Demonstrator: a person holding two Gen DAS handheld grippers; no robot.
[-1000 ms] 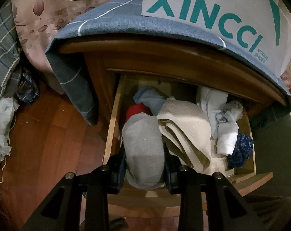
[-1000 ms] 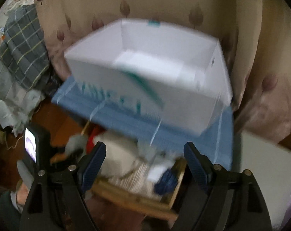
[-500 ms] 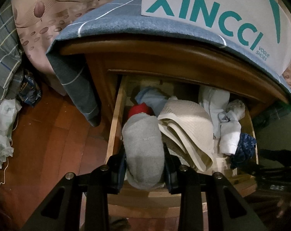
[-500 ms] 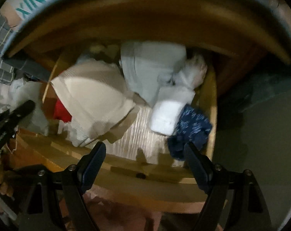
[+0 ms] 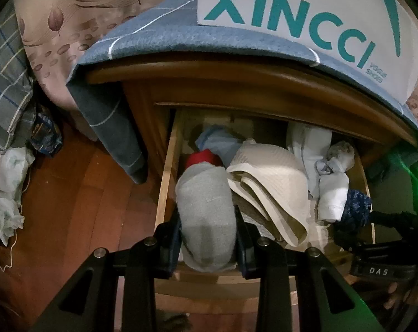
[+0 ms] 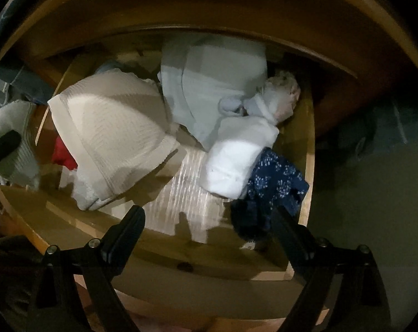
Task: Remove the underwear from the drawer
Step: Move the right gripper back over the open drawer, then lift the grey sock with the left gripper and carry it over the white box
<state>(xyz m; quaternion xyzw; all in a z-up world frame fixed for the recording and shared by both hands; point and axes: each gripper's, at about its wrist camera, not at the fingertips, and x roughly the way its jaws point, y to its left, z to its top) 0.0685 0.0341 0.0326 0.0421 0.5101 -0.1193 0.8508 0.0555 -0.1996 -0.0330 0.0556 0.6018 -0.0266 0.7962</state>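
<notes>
The wooden drawer [image 5: 164,182] stands pulled out and is full of folded clothes. My left gripper [image 5: 209,221] is shut on a grey rolled garment [image 5: 206,202] at the drawer's front left, just above a red piece [image 5: 202,158]. My right gripper [image 6: 209,215] hangs low over the front right of the drawer [image 6: 310,138]. Its jaws are opening, with only the striped liner [image 6: 192,191] showing between them. A navy patterned garment [image 6: 275,185] lies against its right finger [image 6: 281,218], beside a white roll [image 6: 234,163]. A cream ribbed fold [image 6: 109,127] lies to the left.
The cabinet top [image 5: 236,80] overhangs the drawer's back, covered by a blue cloth [image 5: 159,30] with a white shoe box [image 5: 292,16] on it. A pale blue folded piece [image 6: 214,83] fills the drawer's rear. Clothes and bags [image 5: 4,182] are heaped on the wooden floor at left.
My right gripper has dropped from in front of the white box down over the drawer's front right, and its jaws have spread wider. The left gripper keeps still with the grey roll.
</notes>
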